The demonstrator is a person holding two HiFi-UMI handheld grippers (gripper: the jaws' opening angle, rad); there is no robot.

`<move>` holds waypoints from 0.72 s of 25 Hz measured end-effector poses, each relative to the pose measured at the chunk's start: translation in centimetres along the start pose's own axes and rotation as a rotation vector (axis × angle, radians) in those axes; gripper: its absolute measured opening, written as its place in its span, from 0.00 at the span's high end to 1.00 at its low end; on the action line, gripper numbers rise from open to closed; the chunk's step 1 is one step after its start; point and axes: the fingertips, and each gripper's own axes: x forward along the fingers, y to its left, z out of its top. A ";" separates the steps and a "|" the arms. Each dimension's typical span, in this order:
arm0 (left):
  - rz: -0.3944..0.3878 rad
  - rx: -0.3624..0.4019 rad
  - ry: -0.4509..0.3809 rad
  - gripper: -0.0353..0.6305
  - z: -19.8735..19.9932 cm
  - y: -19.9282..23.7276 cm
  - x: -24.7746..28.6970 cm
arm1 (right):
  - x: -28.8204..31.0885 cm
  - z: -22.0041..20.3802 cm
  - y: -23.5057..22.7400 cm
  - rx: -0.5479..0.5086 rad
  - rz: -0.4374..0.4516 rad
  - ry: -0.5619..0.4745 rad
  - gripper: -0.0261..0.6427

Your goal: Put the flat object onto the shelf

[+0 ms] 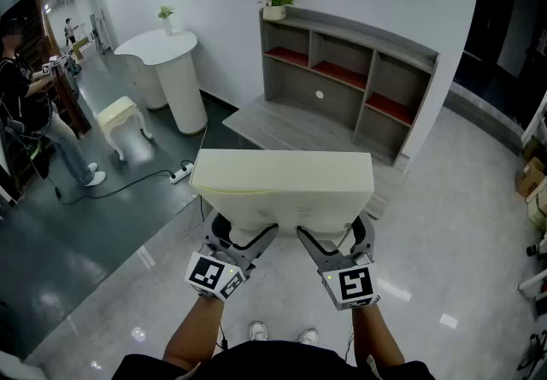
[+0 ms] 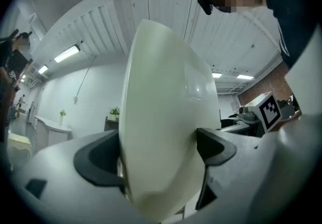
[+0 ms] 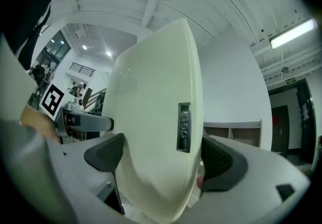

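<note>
Left gripper [image 1: 244,230], right gripper [image 1: 332,230] clamp flat object [image 1: 282,178]; long axis crosswise, level.

In the upper left of the head view, a white curved surface [image 1: 175,71] carries a small plant [image 1: 166,15]. A cream stool [image 1: 122,116] stands just left of it. A power strip [image 1: 182,172] lies below. A person [image 1: 26,105] stands at the left edge, and cardboard boxes [image 1: 532,180] sit at the right edge.

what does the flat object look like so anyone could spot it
Start at the grey wooden shelf unit with red-lined compartments. In front of it, a cream flat rectangular slab is gripped by the left gripper and right gripper. It alone is carried in the air.
</note>
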 end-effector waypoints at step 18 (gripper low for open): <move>0.019 0.019 -0.028 0.24 1.4 2.0 -2.2 | 1.2 1.7 2.6 -0.032 0.031 -0.027 0.25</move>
